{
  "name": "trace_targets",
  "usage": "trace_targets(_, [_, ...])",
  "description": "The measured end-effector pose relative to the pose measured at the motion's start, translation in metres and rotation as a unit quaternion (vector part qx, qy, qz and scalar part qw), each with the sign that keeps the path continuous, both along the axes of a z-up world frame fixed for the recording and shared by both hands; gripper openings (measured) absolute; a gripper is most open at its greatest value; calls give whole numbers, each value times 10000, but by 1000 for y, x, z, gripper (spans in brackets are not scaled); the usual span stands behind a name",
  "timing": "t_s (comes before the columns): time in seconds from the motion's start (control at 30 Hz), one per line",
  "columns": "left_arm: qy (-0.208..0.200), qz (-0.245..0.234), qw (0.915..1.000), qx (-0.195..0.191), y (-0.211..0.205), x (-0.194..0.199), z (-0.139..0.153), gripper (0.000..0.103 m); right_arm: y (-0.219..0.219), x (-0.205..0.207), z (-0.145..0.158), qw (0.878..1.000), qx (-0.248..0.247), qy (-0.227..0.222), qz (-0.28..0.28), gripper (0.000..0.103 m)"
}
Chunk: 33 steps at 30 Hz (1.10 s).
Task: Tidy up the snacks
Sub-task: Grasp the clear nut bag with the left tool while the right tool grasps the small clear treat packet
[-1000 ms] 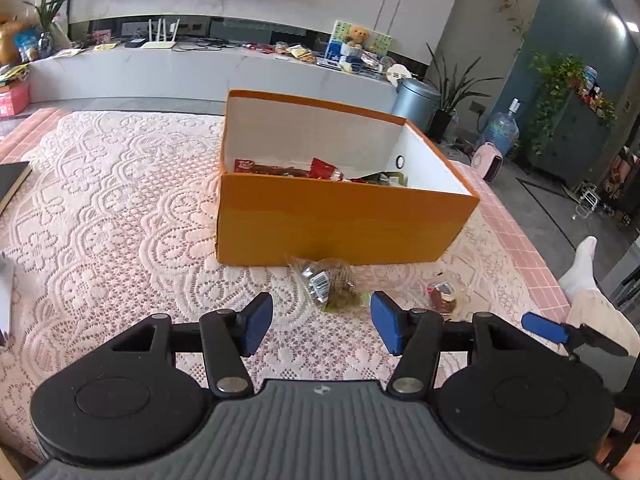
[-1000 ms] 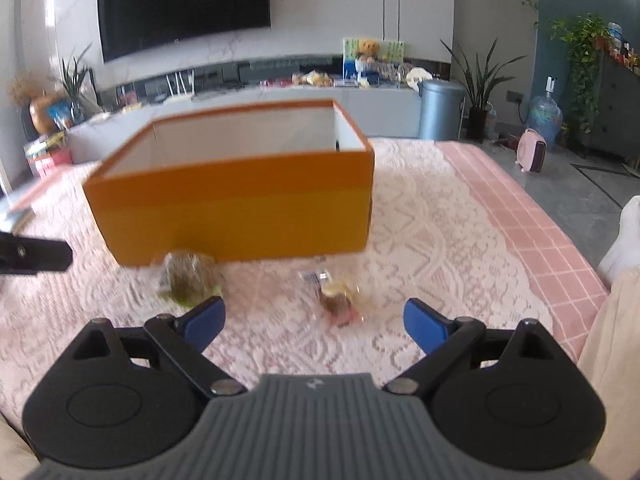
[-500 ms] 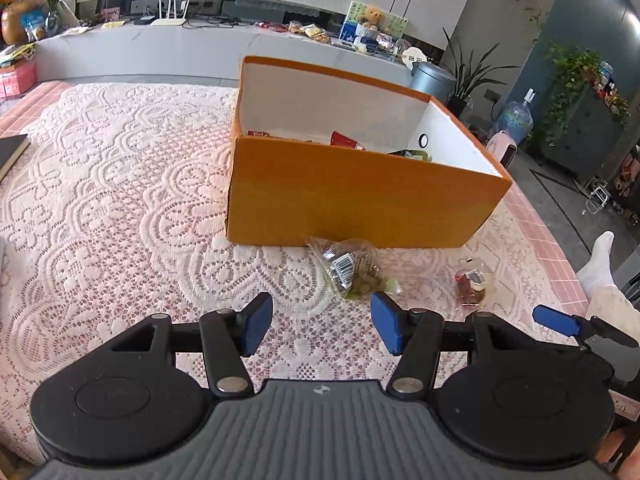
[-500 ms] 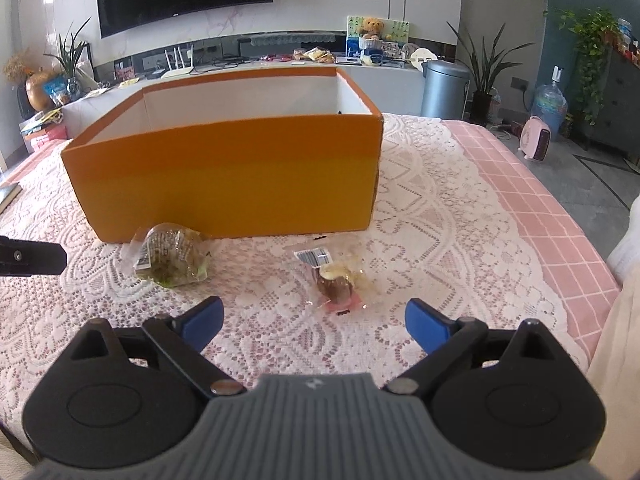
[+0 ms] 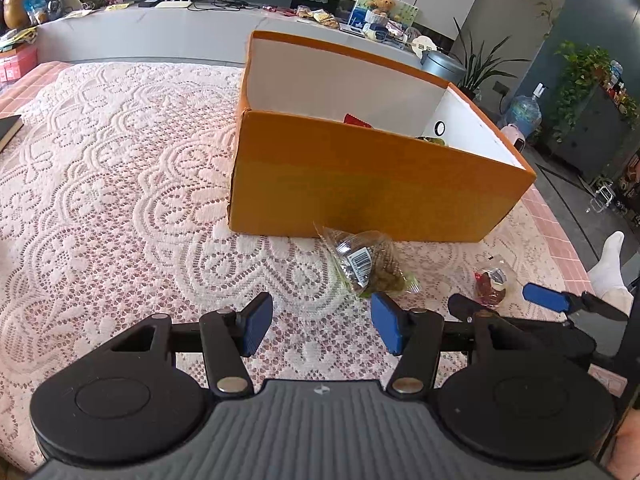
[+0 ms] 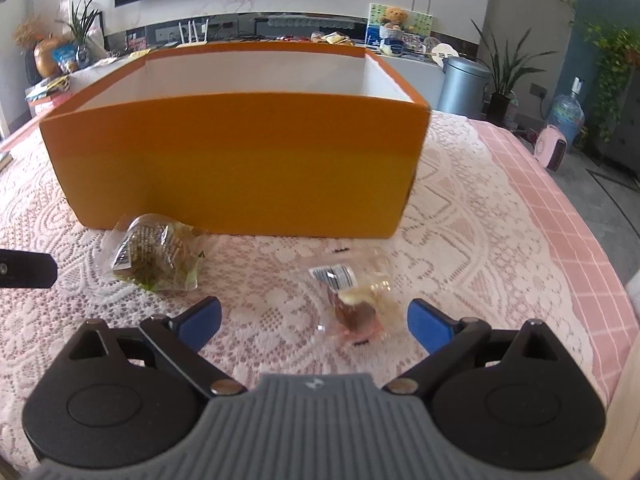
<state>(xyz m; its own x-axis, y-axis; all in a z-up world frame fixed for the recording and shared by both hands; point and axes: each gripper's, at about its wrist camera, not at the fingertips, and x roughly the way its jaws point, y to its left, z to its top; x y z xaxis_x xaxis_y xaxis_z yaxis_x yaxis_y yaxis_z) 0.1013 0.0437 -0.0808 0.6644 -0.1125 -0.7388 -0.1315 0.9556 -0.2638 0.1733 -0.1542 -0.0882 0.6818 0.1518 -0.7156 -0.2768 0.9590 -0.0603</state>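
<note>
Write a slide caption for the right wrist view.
Open right gripper nears a clear-wrapped snack before the orange box.

Right gripper (image 6: 314, 322): jaws spread wide, nothing held.
Brown snack packet (image 6: 356, 306): laid between the jaws.
Orange box (image 6: 240, 168): placed behind.

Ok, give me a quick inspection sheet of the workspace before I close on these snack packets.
Surface: lace cloth over a pink checked cover.
Job's things: orange box, open-topped, some packets inside; green snack packet and brown snack packet on the lace in front of it, apart from each other.
Clutter: dark flat item at the cloth's left edge.
Grippers: left gripper open, empty, short of the green packet; right gripper open wide, brown packet between its fingers, untouched.
Cables: some on the far counter.
Surroundings: TV, router, potted plants, bin, water jug.
</note>
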Motion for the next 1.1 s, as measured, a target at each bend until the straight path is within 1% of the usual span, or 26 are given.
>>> trace_targets(0.1, [-13,-7,10000,11,2,1,-2,67,3,10,-1,10000,-56,30,36,95])
trace_targets(0.13, [-29,-22,10000,16,2,1,-3,67,4,13,-2,10000,-53,53,40,93])
trace_targets(0.17, [-46,-33,10000,14,2,2,-4,67,4,16,-3,10000,-41,76,47,88])
trace_targets(0.3, [-105,-107,9999,-37,3,4,-7,67,2,22,-9,9998,-17,188,24,81])
trace_targets(0.4, [-163,-194,9997,-41,1,5,-9,67,2,23,-14,9997,-43,232,18,70])
trace_targets(0.47, [-193,-233,9995,-38,0,6,-10,67,2,23,-17,9997,-121,217,15,56])
trace_targets(0.5, [-213,-253,9994,-41,0,7,-11,68,2,22,-17,9997,-142,205,16,52])
trace_targets(0.57, [-240,-284,9993,-49,-2,7,-13,69,2,22,-17,9998,-96,197,28,41])
trace_targets(0.6, [-249,-294,9992,-60,-2,8,-13,70,1,21,-17,9998,-101,170,9,40])
trace_targets(0.8, [-372,-435,9983,-105,-12,16,-13,72,-1,18,-16,9999,-53,146,-45,37])
trace_targets(0.97, [-371,-358,9986,-147,-17,31,-19,72,-1,10,-12,10000,-65,-16,-27,35])
trace_targets(1.1, [-305,-352,9988,-178,-23,45,-24,72,-5,6,-10,10000,70,5,-6,34])
